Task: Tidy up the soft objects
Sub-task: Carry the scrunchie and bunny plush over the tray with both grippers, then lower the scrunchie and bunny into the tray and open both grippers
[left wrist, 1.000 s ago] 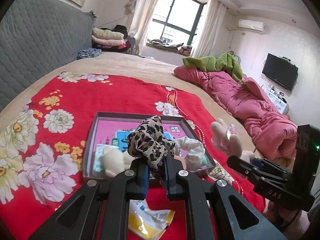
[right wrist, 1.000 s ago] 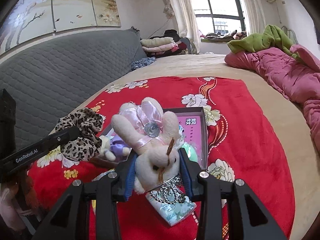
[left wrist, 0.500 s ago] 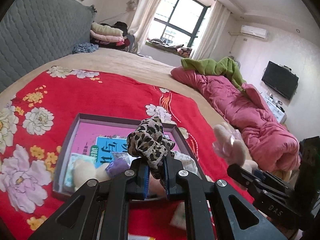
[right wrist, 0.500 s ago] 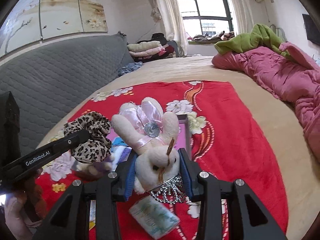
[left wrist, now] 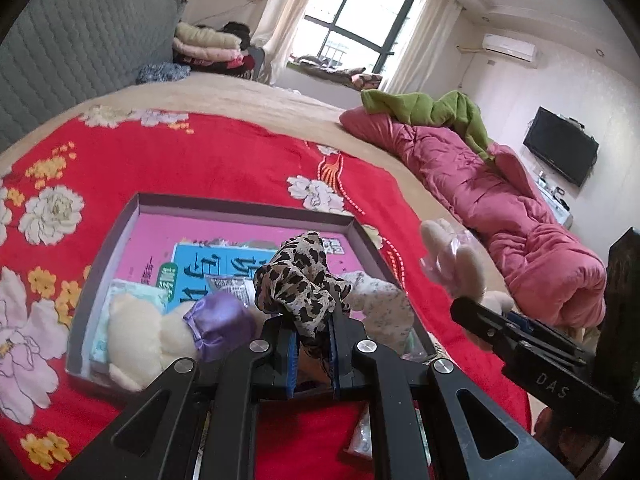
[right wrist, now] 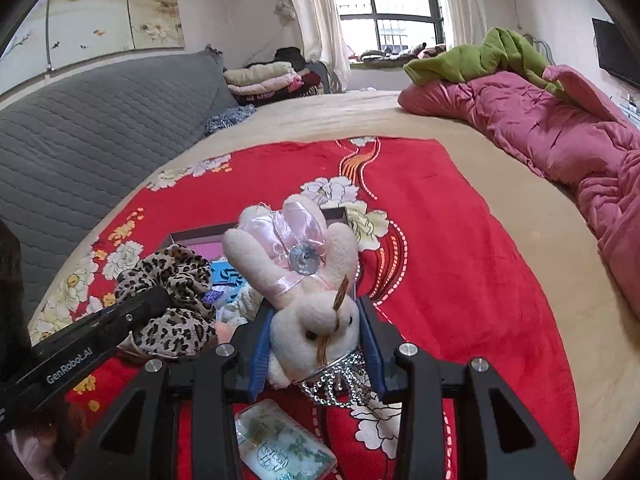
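Clenched on the leopard-print scrunchie [left wrist: 298, 280], the left gripper [left wrist: 312, 340] had descended over the tray's [left wrist: 240, 206] near edge; the right gripper [right wrist: 316, 344], grasping the plush rabbit [right wrist: 304, 280], followed toward its right edge, both ready for release.

In the right wrist view, white lettering reading "GenRobot.AI" runs along the black side of the left gripper [right wrist: 156, 300]. In the left wrist view, the black body of the right gripper [left wrist: 460, 308] bears "DAS" in pale letters. Inside the tray [left wrist: 240, 206], a blue panel [left wrist: 208, 268] on the pink sheet carries large Chinese characters, upside down and partly covered, so they cannot be read. The packet [right wrist: 284, 444] on the red blanket shows a small emblem, too blurred to read.
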Tool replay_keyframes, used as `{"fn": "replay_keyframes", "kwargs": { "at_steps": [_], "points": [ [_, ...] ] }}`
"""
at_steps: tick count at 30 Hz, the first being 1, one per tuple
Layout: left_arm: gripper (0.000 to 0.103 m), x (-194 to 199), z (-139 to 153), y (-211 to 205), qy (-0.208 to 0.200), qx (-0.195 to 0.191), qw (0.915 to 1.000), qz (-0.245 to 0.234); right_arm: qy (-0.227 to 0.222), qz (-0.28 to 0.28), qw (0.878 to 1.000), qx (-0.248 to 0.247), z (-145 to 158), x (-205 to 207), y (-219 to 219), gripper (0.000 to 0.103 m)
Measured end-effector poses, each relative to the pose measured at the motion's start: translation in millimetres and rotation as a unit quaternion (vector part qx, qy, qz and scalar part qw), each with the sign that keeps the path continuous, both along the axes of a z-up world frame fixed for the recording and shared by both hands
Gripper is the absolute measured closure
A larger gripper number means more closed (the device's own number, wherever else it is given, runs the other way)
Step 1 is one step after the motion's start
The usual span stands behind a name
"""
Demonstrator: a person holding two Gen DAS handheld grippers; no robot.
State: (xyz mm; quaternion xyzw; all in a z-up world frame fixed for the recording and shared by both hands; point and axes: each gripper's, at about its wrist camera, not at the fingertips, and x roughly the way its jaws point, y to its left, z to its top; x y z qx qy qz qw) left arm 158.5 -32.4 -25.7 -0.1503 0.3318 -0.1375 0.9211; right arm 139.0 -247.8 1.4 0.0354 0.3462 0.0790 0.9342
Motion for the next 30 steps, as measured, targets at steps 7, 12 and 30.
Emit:
{"fn": "replay_keyframes", "kwargs": {
  "at_steps": [7, 12, 30],
  "points": [
    [0.091, 8, -14, 7, 0.015, -0.005, 0.9999, 0.005, 0.028, -0.003, 1.0, 0.0, -22, 18, 9, 0.063],
    [0.091, 10, -18, 9, 0.021, -0.004, 0.9998, 0.003, 0.033, 0.001, 0.999, -0.003, -28, 25, 17, 0.063],
    [0.09, 15, -27, 13, 0.049, 0.002, 0.9987, 0.01, 0.031, 0.036, 0.999, -0.011, -40, 30, 38, 0.059]
  ]
}}
